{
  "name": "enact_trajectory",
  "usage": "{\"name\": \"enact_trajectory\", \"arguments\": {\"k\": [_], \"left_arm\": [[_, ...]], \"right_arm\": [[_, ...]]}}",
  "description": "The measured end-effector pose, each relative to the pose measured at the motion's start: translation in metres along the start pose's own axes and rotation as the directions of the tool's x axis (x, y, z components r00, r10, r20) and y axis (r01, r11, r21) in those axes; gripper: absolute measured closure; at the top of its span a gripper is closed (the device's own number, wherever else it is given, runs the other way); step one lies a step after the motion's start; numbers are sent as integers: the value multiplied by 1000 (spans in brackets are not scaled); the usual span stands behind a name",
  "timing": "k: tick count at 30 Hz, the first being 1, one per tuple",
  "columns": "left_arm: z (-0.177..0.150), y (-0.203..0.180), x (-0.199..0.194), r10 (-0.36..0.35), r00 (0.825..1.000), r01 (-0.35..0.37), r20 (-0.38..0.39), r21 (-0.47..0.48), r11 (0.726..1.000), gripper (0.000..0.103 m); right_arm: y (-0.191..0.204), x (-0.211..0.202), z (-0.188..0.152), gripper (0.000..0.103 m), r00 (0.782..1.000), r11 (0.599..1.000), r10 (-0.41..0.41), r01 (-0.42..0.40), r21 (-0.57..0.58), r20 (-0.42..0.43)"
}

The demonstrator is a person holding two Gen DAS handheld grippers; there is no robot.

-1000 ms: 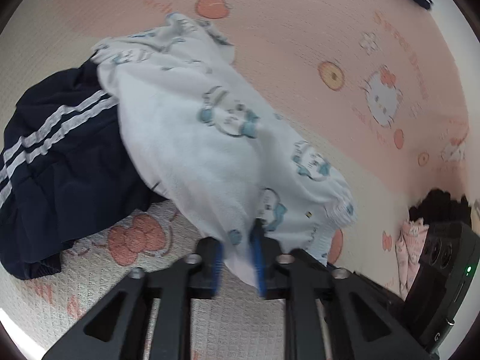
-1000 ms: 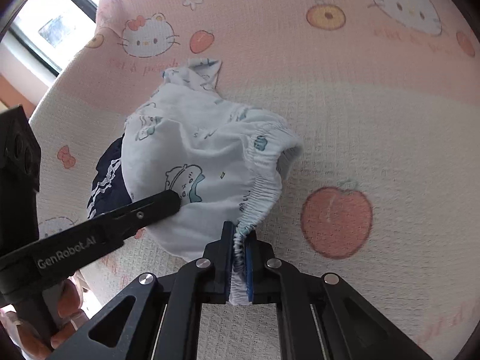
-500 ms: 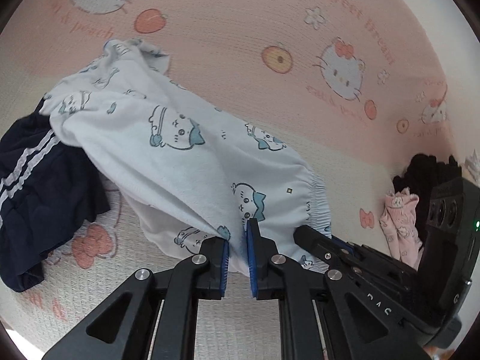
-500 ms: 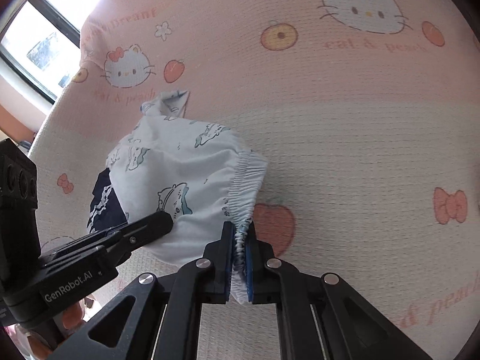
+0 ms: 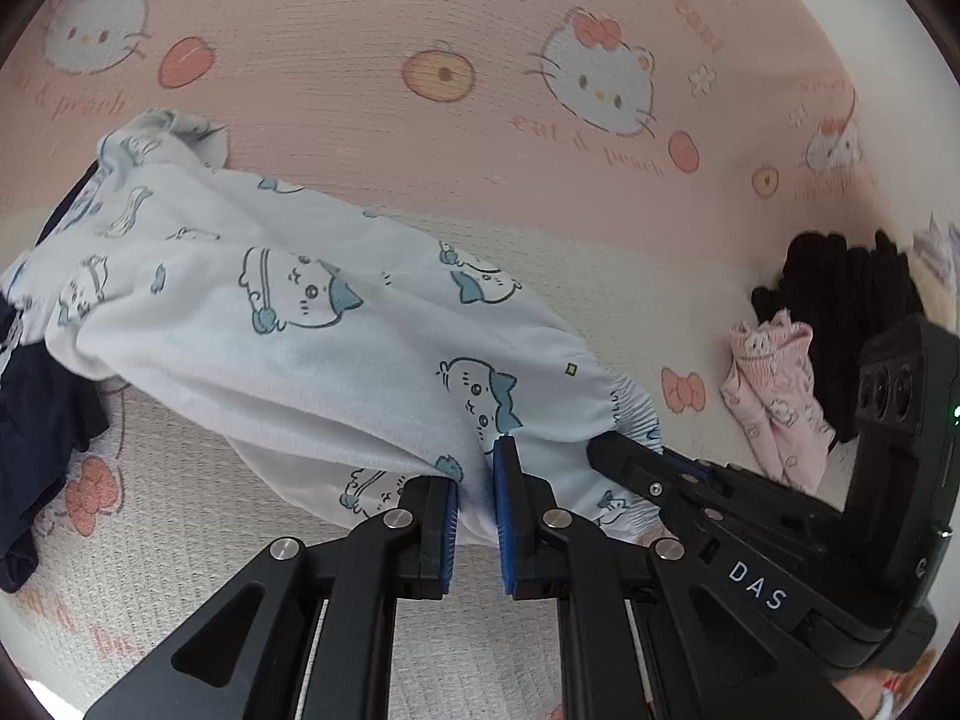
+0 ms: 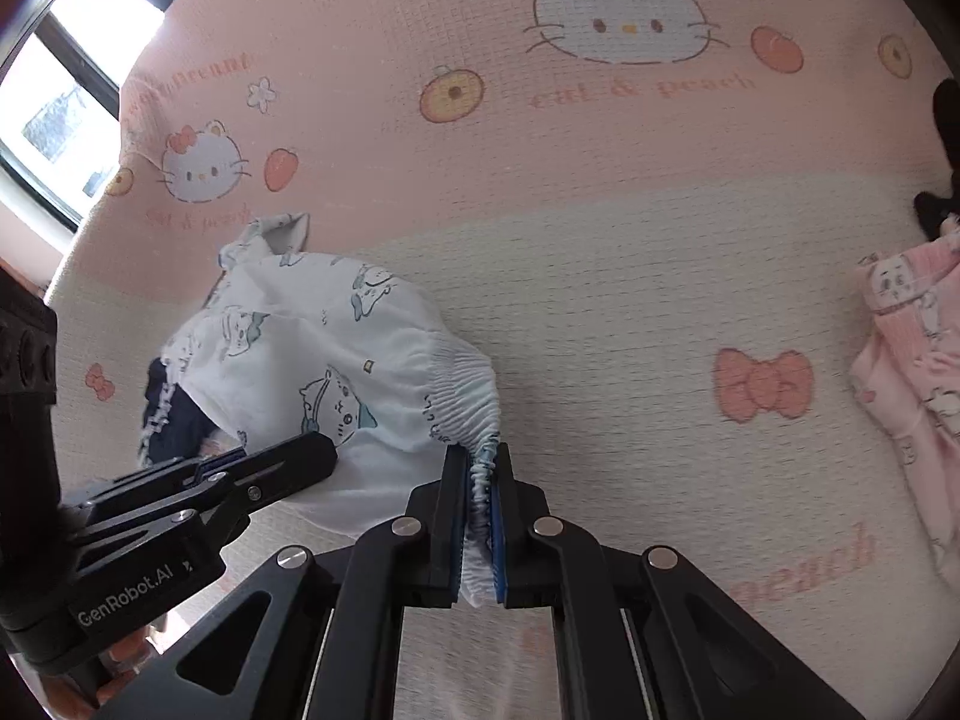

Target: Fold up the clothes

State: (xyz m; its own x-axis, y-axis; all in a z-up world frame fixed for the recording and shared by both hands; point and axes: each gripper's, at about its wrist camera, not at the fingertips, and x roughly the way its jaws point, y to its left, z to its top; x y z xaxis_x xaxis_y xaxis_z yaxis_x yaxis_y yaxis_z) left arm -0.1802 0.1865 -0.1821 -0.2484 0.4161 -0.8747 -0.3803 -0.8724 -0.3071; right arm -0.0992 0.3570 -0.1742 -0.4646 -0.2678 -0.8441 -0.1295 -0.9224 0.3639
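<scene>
A pair of white pants with blue cartoon cats is held above the pink Hello Kitty bedspread. My left gripper is shut on a fold of the pants' fabric near the waist. My right gripper is shut on the gathered elastic waistband. The right gripper shows in the left wrist view, just right of the left one. The left gripper shows in the right wrist view. The pants trail away to the far left.
A navy garment with white stripes lies under the pants' far end on the left. A pink printed garment and a black one lie at the right. The pink one also shows in the right wrist view. A window is at upper left.
Both grippers have carried the pants to the right across the bedspread, away from the navy garment. The pants have stretched out longer. The pink garment has come into the right wrist view.
</scene>
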Motion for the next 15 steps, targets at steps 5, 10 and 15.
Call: {"name": "enact_trajectory", "arguments": {"k": [5,10,15], "left_arm": [[-2,-23,6,-5,1000,5,-14,49,999,94],[-2,-36,9,-38,999,40,-33,61,997,94],[-1,-50,15,-32,998,36,-45,108,994,94]], "right_arm": [[-15,-7,-2,98,1000,1000,-20,20,8,8],[-33,-8,-3,98,1000,998,-18,17,55,11],[-41,-16,-3,98,999,997,-18,16,75,31]]}}
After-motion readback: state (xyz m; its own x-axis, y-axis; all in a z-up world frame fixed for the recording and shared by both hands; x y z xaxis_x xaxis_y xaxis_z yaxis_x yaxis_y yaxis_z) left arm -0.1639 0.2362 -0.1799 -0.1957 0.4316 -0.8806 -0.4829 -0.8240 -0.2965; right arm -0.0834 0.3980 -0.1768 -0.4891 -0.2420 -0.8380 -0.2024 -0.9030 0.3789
